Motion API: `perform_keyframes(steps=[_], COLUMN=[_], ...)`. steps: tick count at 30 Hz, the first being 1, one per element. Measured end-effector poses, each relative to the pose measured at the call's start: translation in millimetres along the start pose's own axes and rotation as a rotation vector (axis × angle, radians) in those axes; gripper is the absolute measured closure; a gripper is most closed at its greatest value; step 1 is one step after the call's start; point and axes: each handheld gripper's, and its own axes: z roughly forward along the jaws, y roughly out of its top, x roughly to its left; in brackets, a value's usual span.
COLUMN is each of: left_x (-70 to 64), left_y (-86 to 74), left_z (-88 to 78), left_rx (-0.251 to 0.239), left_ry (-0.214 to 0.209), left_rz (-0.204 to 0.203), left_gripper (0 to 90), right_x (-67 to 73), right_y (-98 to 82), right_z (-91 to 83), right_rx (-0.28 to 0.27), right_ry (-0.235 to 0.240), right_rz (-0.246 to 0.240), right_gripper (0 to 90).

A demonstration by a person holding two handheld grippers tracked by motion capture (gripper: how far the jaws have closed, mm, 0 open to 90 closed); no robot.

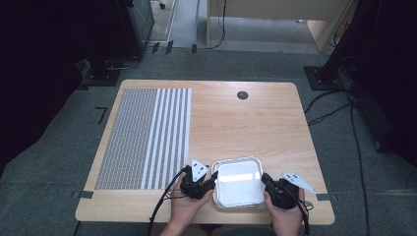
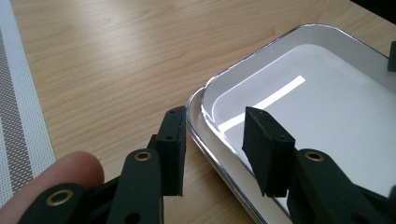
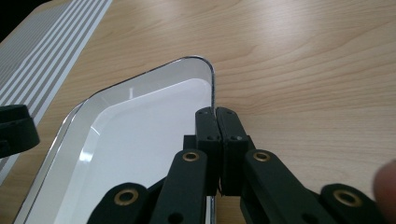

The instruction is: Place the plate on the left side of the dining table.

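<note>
The white tray (image 1: pixel 238 182) sits at the near edge of the table (image 1: pixel 246 123), between the two grippers. The right gripper (image 3: pixel 216 114) is clamped on the tray's right rim, its jaws pressed together over the thin metal edge. The left gripper (image 2: pixel 215 140) straddles the left rim with its jaws parted, one inside the tray and one outside, neither pad pressing as far as this angle shows. This looks like the step of securing a two-sided hold; next the left jaws need to close on the rim. The striped placemat (image 1: pixel 145 140) lies beyond and outward of the left gripper, blocking nothing.
</note>
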Motion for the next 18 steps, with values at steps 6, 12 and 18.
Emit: perform_keyframes(steps=[6,12,18], left_x=[-5.7,-9.5,-11.0], left_y=[1.0,3.6,3.6], left_z=[3.6,6.2,11.0], left_rx=[0.014,0.017,0.037], left_ry=[-0.021,-0.037,-0.053], left_rz=[0.004,0.001,-0.009], left_gripper=[58.7,62.8,63.8], right_x=[-8.8,-19.4,-20.6], right_y=[1.0,2.8,-1.9], right_z=[-4.1,-18.3,-23.3], right_rx=[-0.009,-0.017,0.016], right_ry=[-0.023,-0.02,0.021], right_rz=[0.009,-0.021,-0.033], right_gripper=[85.8,79.4,78.6])
